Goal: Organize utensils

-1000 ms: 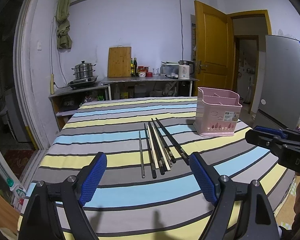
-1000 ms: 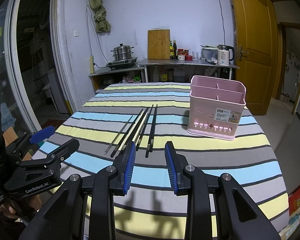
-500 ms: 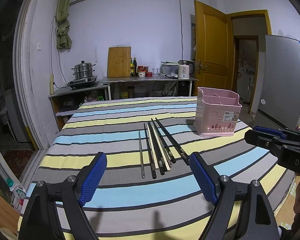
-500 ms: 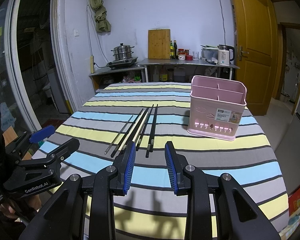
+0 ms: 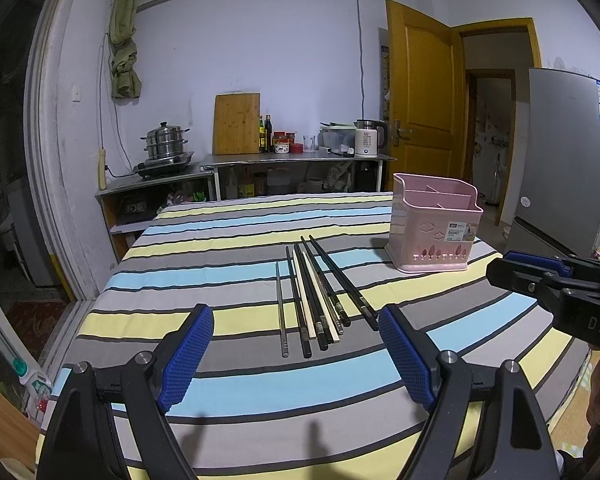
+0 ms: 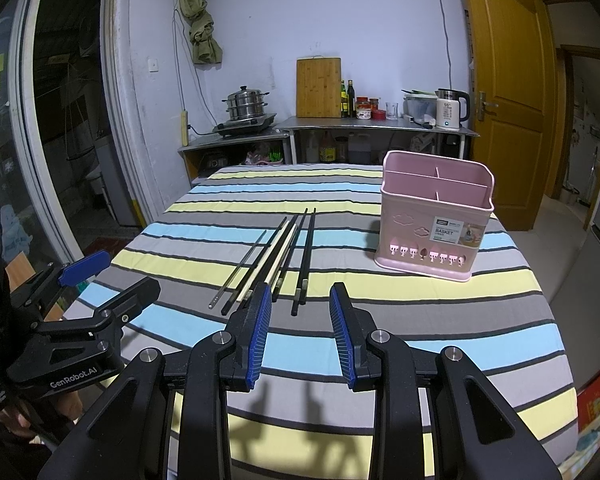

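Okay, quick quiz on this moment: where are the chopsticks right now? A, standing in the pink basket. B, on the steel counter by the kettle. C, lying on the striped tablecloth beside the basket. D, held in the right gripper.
C: the chopsticks lie flat in a bunch on the striped tablecloth, apart from the pink basket, and both grippers hold nothing.

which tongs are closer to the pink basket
Right. The right tongs hover short of the pink basket, slightly to its left; the left tongs sit further left, beyond the chopsticks.
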A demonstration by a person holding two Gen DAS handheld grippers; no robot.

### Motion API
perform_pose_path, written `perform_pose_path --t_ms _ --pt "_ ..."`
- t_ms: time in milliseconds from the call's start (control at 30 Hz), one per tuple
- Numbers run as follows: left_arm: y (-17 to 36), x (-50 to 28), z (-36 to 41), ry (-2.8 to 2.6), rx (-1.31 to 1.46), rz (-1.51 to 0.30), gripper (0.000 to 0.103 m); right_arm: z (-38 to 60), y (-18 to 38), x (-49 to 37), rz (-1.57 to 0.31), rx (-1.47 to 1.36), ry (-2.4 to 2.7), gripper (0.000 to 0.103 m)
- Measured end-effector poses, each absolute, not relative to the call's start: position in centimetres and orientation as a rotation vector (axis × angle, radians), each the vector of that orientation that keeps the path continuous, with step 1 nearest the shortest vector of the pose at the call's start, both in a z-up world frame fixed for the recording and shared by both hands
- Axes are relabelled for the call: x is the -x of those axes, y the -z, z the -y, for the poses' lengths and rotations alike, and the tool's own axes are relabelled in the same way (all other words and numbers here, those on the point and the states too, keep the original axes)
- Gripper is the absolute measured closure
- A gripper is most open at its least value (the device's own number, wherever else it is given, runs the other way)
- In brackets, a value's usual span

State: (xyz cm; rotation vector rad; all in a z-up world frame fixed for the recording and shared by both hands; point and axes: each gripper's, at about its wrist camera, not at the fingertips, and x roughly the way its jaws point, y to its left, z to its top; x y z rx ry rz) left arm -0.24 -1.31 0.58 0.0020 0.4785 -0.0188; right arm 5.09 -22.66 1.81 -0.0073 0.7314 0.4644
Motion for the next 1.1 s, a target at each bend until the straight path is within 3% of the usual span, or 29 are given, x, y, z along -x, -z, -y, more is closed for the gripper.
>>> perform_pose_path --t_ms 700,1033,1100 --pt "0.3 -1.0 0.4 0.041 0.007 -0.512 0.018 22.3 -0.9 -6.0 -0.755 0.007 -0.471 0.072" --pt "2.5 -6.3 -1.4 0.034 0.008 -0.633 0.019 21.4 0.7 -8.8 -0.805 0.003 -0.487 0.072" --pt "3.1 -7.9 -1.9 0.025 0.007 -0.660 0.023 21.0 1.3 -9.8 -0.821 0.007 -0.491 0.072"
